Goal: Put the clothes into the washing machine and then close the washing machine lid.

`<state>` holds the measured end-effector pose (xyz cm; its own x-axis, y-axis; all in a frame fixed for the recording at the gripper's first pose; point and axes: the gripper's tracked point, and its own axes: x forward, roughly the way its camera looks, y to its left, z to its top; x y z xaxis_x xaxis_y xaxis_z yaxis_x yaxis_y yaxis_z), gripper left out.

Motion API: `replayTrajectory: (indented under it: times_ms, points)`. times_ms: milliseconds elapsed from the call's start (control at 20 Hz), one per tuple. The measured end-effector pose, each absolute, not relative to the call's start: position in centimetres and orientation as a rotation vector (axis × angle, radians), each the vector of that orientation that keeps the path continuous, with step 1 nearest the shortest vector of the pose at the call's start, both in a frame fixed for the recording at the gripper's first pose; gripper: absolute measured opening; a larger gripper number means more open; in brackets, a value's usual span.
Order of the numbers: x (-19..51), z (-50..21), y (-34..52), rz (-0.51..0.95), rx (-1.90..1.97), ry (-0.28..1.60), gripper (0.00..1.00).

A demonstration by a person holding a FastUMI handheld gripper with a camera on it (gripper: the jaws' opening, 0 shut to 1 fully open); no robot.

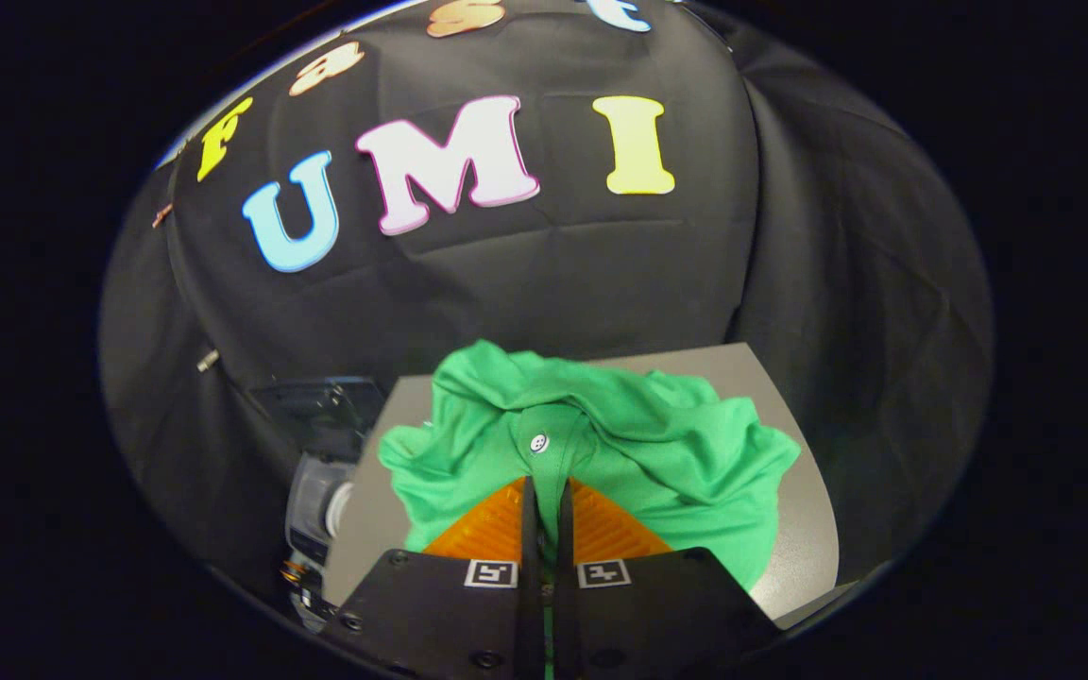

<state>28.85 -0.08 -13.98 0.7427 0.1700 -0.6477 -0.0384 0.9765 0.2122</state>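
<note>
Green cloth takes up the middle of your gripper view: a crumpled green shirt (601,444) with a collar and a white button (538,442) on its placket, heaped on a grey tabletop (804,529). Your tool (545,486) has its two fingers drawn almost together, with just a thin slit left between them, and a fold of the shirt's placket runs into that slit right below the button. Both fingers press on that fold, so you are gripping the shirt. The rest of the garment spreads out to both sides and beyond the fingertips, with its collar bunched at the far side of the heap. Off the near-left edge of the tabletop, lower down, you can see part of a dark and clear plastic appliance (322,472) with a glossy top; whether it is the washing machine, and how its lid stands, you cannot tell from here. Black booth cloth (544,274) hangs behind everything.
</note>
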Motion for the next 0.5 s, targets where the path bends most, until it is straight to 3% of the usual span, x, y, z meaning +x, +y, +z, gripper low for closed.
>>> replayTrajectory:
  times_ms: [300,500]
  points:
    - [27.5,-3.7,4.6,0.193,0.197,0.604,0.08]
    - [26.5,-1.0,10.5,0.269,0.192,0.594,0.08]
